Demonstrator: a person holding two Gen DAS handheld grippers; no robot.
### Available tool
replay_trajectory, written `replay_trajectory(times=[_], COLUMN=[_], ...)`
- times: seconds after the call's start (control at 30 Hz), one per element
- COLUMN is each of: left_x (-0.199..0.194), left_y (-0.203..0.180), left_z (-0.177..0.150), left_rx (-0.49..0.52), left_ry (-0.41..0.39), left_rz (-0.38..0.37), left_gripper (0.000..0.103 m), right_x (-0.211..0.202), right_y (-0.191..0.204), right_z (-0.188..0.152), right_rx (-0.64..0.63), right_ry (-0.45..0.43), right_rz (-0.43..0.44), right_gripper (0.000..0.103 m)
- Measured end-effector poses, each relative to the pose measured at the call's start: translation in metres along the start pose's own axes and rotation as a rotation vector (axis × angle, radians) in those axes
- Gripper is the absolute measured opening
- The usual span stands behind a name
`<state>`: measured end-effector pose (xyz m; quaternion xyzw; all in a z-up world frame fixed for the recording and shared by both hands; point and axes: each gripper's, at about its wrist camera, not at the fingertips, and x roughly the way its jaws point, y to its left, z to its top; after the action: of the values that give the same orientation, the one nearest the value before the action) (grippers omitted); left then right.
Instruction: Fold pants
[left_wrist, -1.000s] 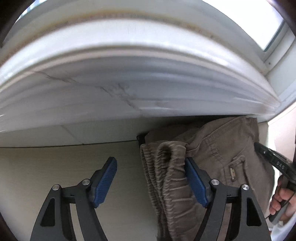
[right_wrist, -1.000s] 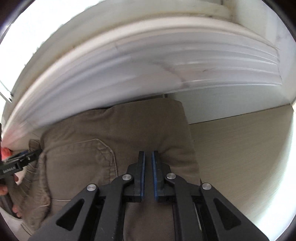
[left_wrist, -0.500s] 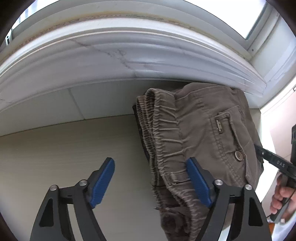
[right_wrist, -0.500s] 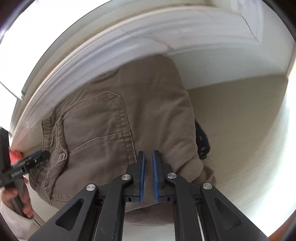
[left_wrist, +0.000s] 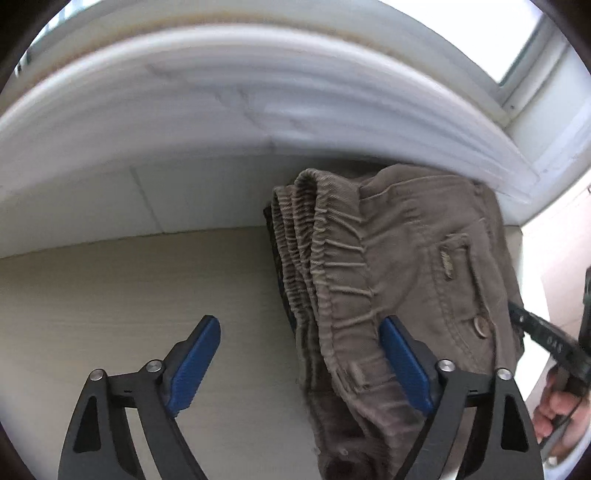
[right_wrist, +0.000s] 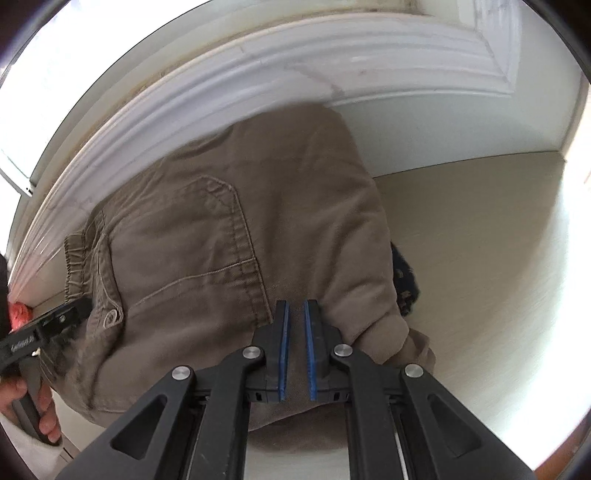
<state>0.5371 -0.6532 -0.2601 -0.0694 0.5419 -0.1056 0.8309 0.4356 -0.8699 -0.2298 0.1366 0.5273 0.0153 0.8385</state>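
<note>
1. Since a second ago the pants (left_wrist: 406, 266) show far more in both views; then only their near end showed under the white moulding (left_wrist: 258, 110), now the waistband (left_wrist: 325, 251), a pocket (right_wrist: 192, 251) and a button (left_wrist: 481, 326) are all in sight; since half a second ago little differs.
2. The left gripper (left_wrist: 299, 365) has its jaws spread wider than a second ago; they stand open, gripping nothing; the left pad is over bare worktop (left_wrist: 110, 295), the right pad over the waistband's edge, and contact cannot be told.
3. The right gripper (right_wrist: 296, 347) has its jaws all but closed, as before, with a thin gap and nothing seen between the pads; they sit in front of the folded cloth.
4. The pants lie folded in a brown bundle on the pale worktop, close under the moulding.
5. Both views are blurred at the moulding; the bundle's near end is cut off behind the gripper arms; a dark patterned scrap (right_wrist: 404, 288) peeps from under the bundle's right edge, and what it is cannot be told.
6. The left view alone shows the gathered waistband in stacked layers and a small label (left_wrist: 447, 263); the right view alone shows the big patch pocket and the scrap; each view catches the other gripper and a hand (right_wrist: 22, 406) at its edge.
</note>
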Motion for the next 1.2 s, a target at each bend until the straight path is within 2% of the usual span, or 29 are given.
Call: replay_trajectory(times=[0.07,0.1,0.13,0.2,0.33,0.4,0.5,0.63,0.73,0.83,0.97,1.0,1.07,1.13,1.2], left_x=[-0.026,-0.042,-0.059,-0.086,-0.143,-0.161,-0.189,-0.221,-0.249,-0.275,-0.311,-0.317,-0.33,-0.339,-0.348], left_y=[0.0,0.002,0.006,0.015,0.042,0.059,0.081,0.118,0.145,0.177,0.215,0.22,0.227,0.229,0.226], left_z=[-0.004,-0.008,-0.012,-0.02,-0.046,-0.056,-0.078,-0.107,-0.133,-0.161,-0.204,-0.212,-0.226,-0.235,-0.241], left_rx=[0.01,0.009,0.003,-0.011,-0.025,-0.033,-0.039,-0.014,0.009,0.016,0.003,0.004,0.005,0.006,0.01], left_ry=[-0.029,-0.048,-0.065,-0.089,-0.148,-0.167,-0.184,-0.198,-0.203,-0.196,-0.184,-0.186,-0.184,-0.186,-0.186], left_rz=[0.031,0.033,0.028,0.025,0.032,0.03,0.005,-0.034,-0.057,-0.078,-0.042,-0.026,0.005,0.016,0.014], left_gripper=[0.086,0.086,0.086,0.087,0.087,0.087,0.087,0.087,0.088,0.093,0.101,0.101,0.101,0.102,0.102], right_x=[-0.016,-0.026,-0.035,-0.053,-0.081,-0.106,-0.132,-0.155,-0.179,-0.196,-0.211,-0.214,-0.22,-0.226,-0.233], right_y=[0.014,0.022,0.028,0.045,0.086,0.092,0.127,0.167,0.202,0.234,0.277,0.287,0.3,0.309,0.31], right_z=[0.001,-0.003,-0.006,-0.014,-0.038,-0.046,-0.075,-0.105,-0.132,-0.164,-0.201,-0.21,-0.221,-0.231,-0.239], right_rx=[-0.029,-0.039,-0.042,-0.053,-0.099,-0.087,-0.093,-0.072,-0.036,-0.019,-0.064,-0.082,-0.098,-0.091,-0.086], right_ry=[-0.013,-0.02,-0.026,-0.047,-0.068,-0.082,-0.128,-0.172,-0.2,-0.214,-0.234,-0.236,-0.233,-0.236,-0.262], right_rz=[-0.05,-0.051,-0.035,-0.022,-0.009,0.012,0.014,0.008,0.004,-0.03,-0.11,-0.124,-0.13,-0.146,-0.122], right_gripper=[0.007,0.016,0.03,0.042,0.042,0.042,0.042,0.052,0.054,0.057,0.062,0.066,0.069,0.079,0.081])
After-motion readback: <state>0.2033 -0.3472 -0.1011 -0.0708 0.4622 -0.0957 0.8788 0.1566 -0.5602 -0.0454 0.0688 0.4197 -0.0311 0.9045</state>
